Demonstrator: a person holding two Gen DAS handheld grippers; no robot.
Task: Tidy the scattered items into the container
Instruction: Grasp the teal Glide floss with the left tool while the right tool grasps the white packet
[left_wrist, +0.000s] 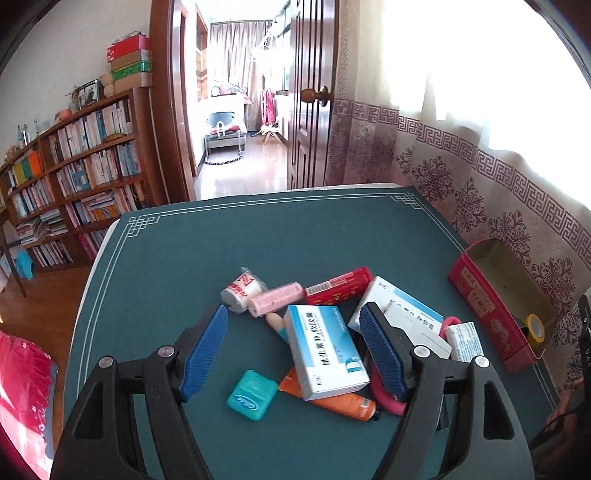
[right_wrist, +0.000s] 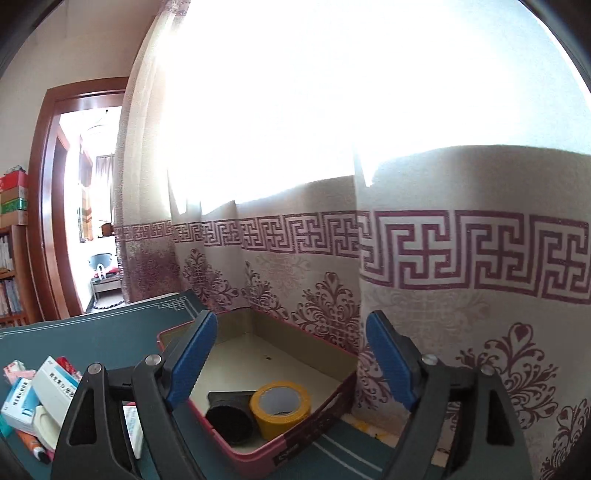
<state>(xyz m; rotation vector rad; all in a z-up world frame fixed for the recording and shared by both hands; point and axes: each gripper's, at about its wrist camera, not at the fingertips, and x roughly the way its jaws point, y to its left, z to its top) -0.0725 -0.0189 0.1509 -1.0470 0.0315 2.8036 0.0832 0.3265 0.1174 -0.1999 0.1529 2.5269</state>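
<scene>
My left gripper (left_wrist: 293, 325) is open and empty, held above a pile of small items on the green table mat (left_wrist: 221, 251). The pile has a blue-and-white medicine box (left_wrist: 325, 350), a teal floss case (left_wrist: 252, 395), an orange tube (left_wrist: 343, 400), a pink roll (left_wrist: 275, 299), a red tube (left_wrist: 338, 286) and more white boxes (left_wrist: 399, 306). The red container box (left_wrist: 484, 302) stands at the right. My right gripper (right_wrist: 291, 336) is open and empty above that red box (right_wrist: 255, 452), which holds a yellow tape roll (right_wrist: 280, 408) and a black cylinder (right_wrist: 231, 419).
A patterned curtain (right_wrist: 443, 277) hangs right behind the box and the table's right edge. A bookshelf (left_wrist: 74, 177) stands left of the table and an open doorway (left_wrist: 236, 110) lies beyond it. A red cloth (left_wrist: 22, 398) lies at the lower left.
</scene>
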